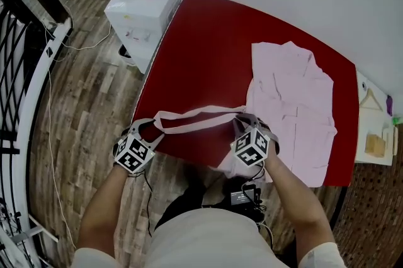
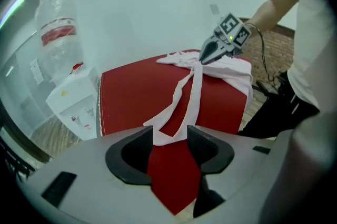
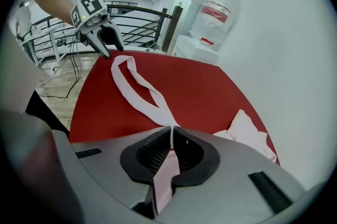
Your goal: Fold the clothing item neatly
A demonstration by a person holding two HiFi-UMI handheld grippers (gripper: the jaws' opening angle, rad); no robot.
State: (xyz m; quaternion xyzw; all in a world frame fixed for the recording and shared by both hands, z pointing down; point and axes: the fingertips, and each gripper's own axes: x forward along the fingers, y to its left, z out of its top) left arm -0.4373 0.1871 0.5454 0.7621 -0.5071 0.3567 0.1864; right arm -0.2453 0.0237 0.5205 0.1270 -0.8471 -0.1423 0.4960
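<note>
Two handheld grippers are working a pale pink clothing item (image 1: 296,103) on a red table (image 1: 208,34), and the fold is only just getting under way. The bulk of the garment is lying rumpled across the table's right half, reaching from near the far edge to the near edge, where it appears to be hanging slightly over. Creases are showing all over it and no clean fold line is appearing yet. A long narrow band (image 1: 201,114) of the same fabric, whether sleeve or tie is hard to say, is running out from it along the near edge toward the near left corner, twisted partway and parted into a loop. The right gripper (image 3: 172,132) is pinching the band close to the body of the garment, its jaws pressed together on the cloth with a flap hanging below them. The left gripper (image 2: 169,134) is sitting at the band's free end with its jaws standing apart. The end is lying between the tips, but the pads are not squeezing it. On this showing, the step in hand is drawing the band out straight before laying it over the body. The next move is likely calling for the left jaws to close on the end or leave it flat on the table, for the twist to be worked out, and for the body to be smoothed, since cloth this thin is apt to slide and bunch
</note>
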